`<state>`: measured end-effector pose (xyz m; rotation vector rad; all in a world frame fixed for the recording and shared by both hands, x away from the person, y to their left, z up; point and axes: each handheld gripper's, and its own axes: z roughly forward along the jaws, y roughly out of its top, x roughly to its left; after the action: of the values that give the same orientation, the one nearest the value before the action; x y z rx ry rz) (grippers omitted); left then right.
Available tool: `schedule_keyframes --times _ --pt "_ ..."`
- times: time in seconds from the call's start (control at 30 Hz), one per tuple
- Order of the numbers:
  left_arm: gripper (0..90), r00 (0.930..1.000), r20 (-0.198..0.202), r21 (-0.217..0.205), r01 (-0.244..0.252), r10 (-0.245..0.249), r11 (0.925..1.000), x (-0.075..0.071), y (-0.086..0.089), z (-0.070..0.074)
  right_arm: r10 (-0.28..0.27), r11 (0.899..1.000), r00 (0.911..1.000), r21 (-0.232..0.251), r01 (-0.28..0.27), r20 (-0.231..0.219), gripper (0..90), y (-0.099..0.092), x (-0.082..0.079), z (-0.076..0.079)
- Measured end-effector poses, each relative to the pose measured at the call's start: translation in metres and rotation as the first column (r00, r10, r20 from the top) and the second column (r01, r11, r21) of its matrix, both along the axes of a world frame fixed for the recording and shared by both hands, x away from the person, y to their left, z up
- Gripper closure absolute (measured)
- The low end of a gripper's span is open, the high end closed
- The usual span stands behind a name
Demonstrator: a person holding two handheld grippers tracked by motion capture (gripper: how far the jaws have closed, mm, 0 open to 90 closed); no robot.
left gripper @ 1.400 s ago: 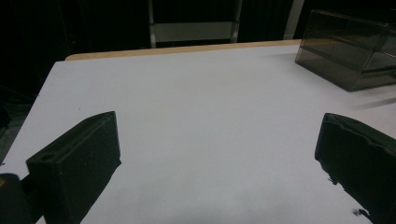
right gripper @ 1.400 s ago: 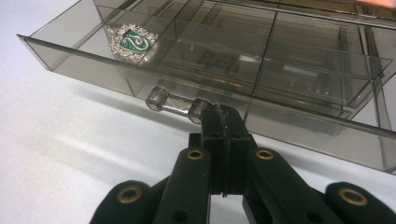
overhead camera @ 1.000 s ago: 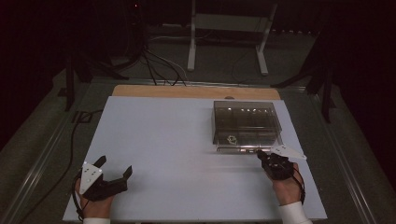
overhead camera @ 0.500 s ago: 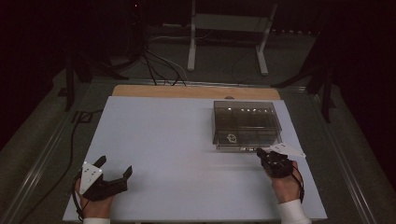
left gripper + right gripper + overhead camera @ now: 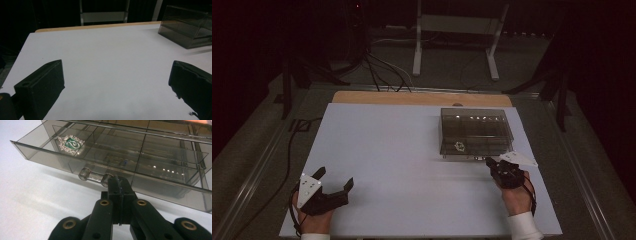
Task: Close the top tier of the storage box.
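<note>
Right gripper (image 5: 119,185) — jaws pressed together — sits at the handle (image 5: 94,176) of the box (image 5: 475,132); left gripper (image 5: 333,183) rests wide open, near-left.

Two hand-held grippers, left (image 5: 334,180) and right (image 5: 488,163), one smoky plastic box (image 5: 475,132), one green badge (image 5: 70,143) inside, one bench (image 5: 412,165).

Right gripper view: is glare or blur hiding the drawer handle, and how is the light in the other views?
Right gripper view: sharp; small glints on the smoky box, clear handle readable. High view: dim and soft, dark surroundings. Left gripper view: even light on the table, near jaws soft.
</note>
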<state>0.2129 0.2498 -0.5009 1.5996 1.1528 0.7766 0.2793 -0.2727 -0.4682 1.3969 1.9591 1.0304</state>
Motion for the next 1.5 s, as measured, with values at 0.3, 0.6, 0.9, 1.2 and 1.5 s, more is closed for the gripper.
schedule_keyframes --times 0.3,0.6,0.9,1.2,1.5 --pt "1.1 1.0000 0.000 0.000 0.000 0.000 1.0000 0.000 0.000 0.000 -0.006 1.000 1.0000 0.005 0.006 0.000 90.0 0.001 0.002 0.001" --pt "1.1 1.0000 -0.001 0.000 0.000 0.000 1.0000 0.000 0.000 0.000 -0.010 1.000 0.9999 0.009 0.010 0.000 90.0 0.002 0.004 0.001" --pt "1.1 1.0000 -0.003 0.001 0.002 -0.002 1.0000 0.000 0.000 0.000 -0.014 1.000 0.9999 0.012 0.014 0.001 90.0 0.002 0.006 0.001" --pt "1.1 1.0000 -0.002 0.000 0.002 -0.002 1.0000 0.000 0.000 0.000 -0.018 1.000 0.9998 0.013 0.018 0.003 90.0 0.002 0.009 0.002" --pt "1.1 1.0000 -0.005 0.001 0.003 -0.003 1.0000 0.001 0.000 0.000 -0.024 0.999 0.9997 0.021 0.024 0.002 90.0 0.002 0.011 0.002"
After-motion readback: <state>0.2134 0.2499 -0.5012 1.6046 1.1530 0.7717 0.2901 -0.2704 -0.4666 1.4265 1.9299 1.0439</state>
